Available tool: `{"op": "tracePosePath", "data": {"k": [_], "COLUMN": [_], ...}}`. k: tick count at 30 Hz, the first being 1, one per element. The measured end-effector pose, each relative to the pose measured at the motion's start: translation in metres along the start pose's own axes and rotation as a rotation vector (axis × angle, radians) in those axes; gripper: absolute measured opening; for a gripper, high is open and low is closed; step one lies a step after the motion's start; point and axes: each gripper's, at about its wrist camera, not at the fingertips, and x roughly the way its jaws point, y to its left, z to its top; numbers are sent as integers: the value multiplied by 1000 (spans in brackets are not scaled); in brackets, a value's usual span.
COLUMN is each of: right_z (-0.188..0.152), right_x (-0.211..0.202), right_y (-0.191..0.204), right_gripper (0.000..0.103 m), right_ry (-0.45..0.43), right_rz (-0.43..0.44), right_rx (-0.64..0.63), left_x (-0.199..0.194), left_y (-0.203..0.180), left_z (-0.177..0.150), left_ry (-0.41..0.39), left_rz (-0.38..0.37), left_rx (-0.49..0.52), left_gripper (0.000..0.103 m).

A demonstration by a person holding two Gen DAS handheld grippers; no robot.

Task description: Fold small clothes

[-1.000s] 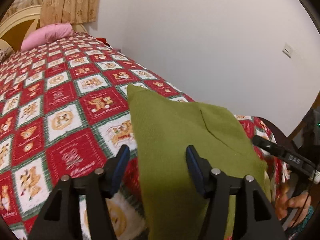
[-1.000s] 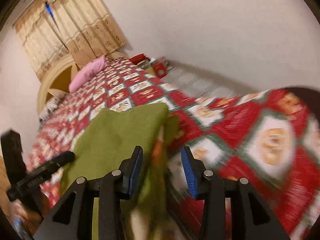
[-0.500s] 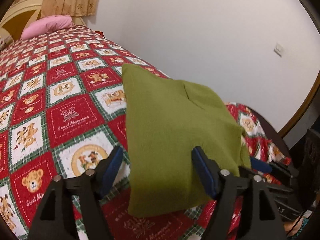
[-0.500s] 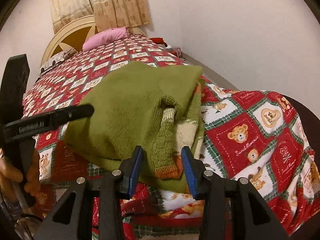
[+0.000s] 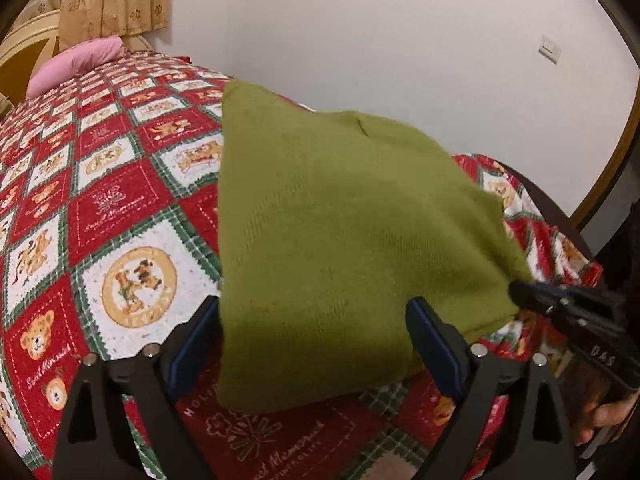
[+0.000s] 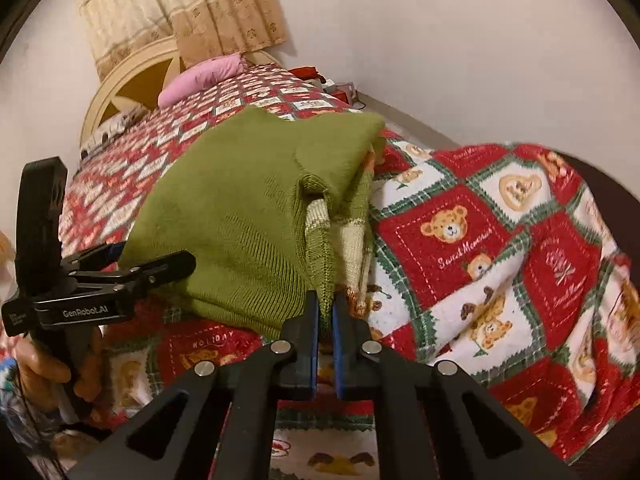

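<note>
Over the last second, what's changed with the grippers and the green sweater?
The right gripper has just been closing and is now shut on the sweater at its near edge. The left gripper has just been opening; its jaws stand wide around the sweater's near end, pads not pressing. Both came in closer. The sweater lies folded on the quilt as before.

Folded green sweater (image 5: 344, 240) on a teddy-bear quilt (image 5: 120, 208)

The left gripper (image 5: 316, 336) has just been opening; its jaws stand wide astride the sweater's near edge, pads clear. The right gripper (image 5: 560, 304) meets the sweater's right corner.
</note>
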Motion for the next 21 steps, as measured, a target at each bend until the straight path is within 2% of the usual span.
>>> {"op": "tracePosePath", "data": {"k": [4,6,10,13,16,19,21], "right_z": [-1,4,26,49,64,63,59], "right_x": [-12,-24,-46,-32,3,45,49], "right_y": [4,16,40,52,57,51,44], "right_gripper": [6,10,11,11,10,7,7], "right_ry": [-7,-60,-199,-230,-182,-73,-68], "right_rz": [-14,-32,-52,-48,-38,-90,-76], "right_rx": [-21,-61,-124,-143,-153,-167,-147], "left_x": [-7,-11,-17,-21,-27,-33,-35], "left_y": [-1,0,-2,-6,-11,-14,-13], "left_z": [-3,-3,-2,-1,-3,-4,-4], "left_ry": [8,12,7,-2,-19,-38,-47], "left_rz": [16,21,74,133,196,251,258], "left_rx": [15,4,15,37,78,111,114], "left_gripper": [95,95,95,95,95,96,97]}}
